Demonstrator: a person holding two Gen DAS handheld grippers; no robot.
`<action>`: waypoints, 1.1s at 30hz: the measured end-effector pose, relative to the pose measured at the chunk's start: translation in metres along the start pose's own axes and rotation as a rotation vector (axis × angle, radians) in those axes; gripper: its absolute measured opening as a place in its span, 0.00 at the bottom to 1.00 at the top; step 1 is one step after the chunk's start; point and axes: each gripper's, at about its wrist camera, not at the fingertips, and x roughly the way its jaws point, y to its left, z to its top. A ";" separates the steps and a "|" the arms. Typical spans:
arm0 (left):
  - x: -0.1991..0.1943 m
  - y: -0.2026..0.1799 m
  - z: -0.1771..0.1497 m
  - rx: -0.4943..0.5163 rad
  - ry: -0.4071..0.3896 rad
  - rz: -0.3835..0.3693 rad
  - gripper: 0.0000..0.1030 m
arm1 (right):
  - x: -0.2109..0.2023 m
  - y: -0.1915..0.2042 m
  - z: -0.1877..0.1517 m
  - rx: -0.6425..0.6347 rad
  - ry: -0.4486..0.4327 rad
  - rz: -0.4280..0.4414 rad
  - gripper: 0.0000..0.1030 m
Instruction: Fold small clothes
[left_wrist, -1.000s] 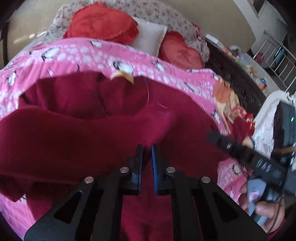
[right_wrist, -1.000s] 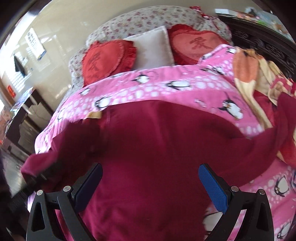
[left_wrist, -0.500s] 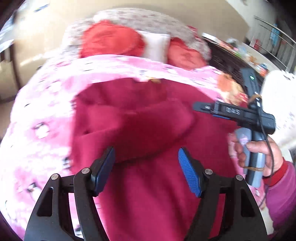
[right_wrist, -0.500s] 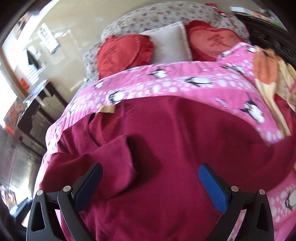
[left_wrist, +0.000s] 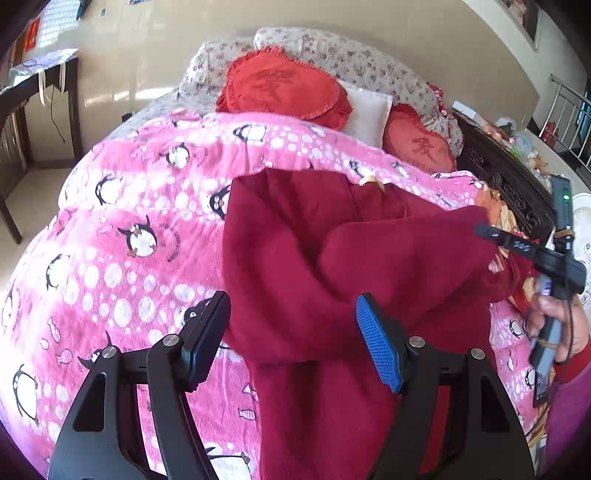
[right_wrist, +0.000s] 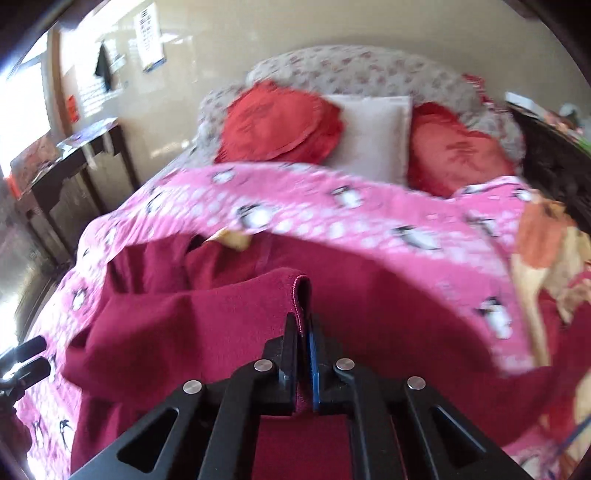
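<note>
The dark red fleece garment (left_wrist: 332, 258) lies on the pink penguin-print blanket (left_wrist: 147, 206), its lower part hidden under both tools. The right tool (right_wrist: 303, 332) is clamped on a sleeve edge; the left tool (left_wrist: 291, 332) hovers, fingers apart.

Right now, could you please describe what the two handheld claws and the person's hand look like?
Both claws are matte black frames with triangular cut-outs and round silver rivets; the left claw carries blue textured pads, as does the right claw. From the left view, the right unit has a grey-blue handle, white lettering, a green indicator light and a thin dark cable. The right hand is bare, with a red cuff and magenta sleeve.
</note>
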 end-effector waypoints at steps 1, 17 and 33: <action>0.008 0.000 0.003 -0.014 0.025 0.001 0.69 | 0.001 -0.015 -0.002 0.024 0.011 -0.032 0.04; 0.059 0.023 -0.018 -0.100 0.159 0.142 0.69 | 0.011 0.051 0.005 -0.149 0.074 0.236 0.48; 0.062 0.020 -0.023 -0.079 0.128 0.145 0.72 | 0.110 0.156 -0.022 -0.671 0.234 0.263 0.16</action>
